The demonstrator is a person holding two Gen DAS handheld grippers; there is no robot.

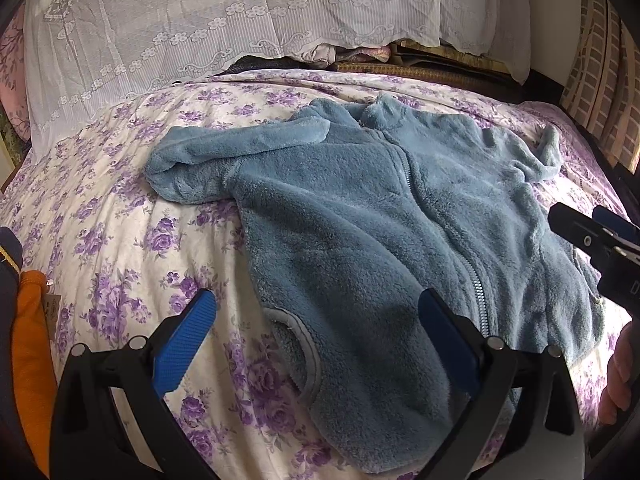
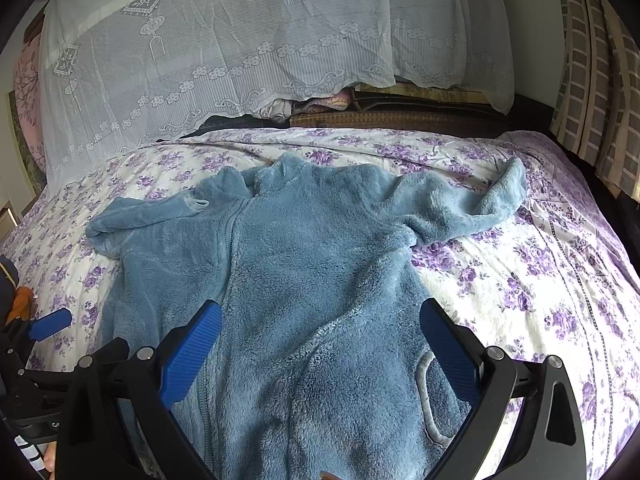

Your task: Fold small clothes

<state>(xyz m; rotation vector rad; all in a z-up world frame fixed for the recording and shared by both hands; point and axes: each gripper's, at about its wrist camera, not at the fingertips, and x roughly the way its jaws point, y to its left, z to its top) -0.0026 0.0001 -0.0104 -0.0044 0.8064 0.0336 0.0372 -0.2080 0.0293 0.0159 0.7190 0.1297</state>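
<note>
A small blue fleece jacket (image 1: 360,216) (image 2: 304,272) lies front up on the floral bedspread, zipper closed, collar at the far end. Its left sleeve (image 1: 224,156) is folded across toward the collar; its right sleeve (image 2: 472,204) stretches outward. My left gripper (image 1: 316,320) hovers open over the jacket's lower left hem, near a pocket opening. My right gripper (image 2: 320,332) hovers open above the lower right part of the jacket, over the other pocket (image 2: 428,396). Neither gripper holds anything. The right gripper also shows at the right edge of the left wrist view (image 1: 600,240).
The bedspread (image 1: 120,240) (image 2: 540,280) is white with purple flowers. A white lace cloth (image 1: 200,32) (image 2: 240,48) covers stacked bedding at the back. An orange garment (image 1: 32,344) lies at the left edge. A checked curtain (image 2: 592,80) hangs at right.
</note>
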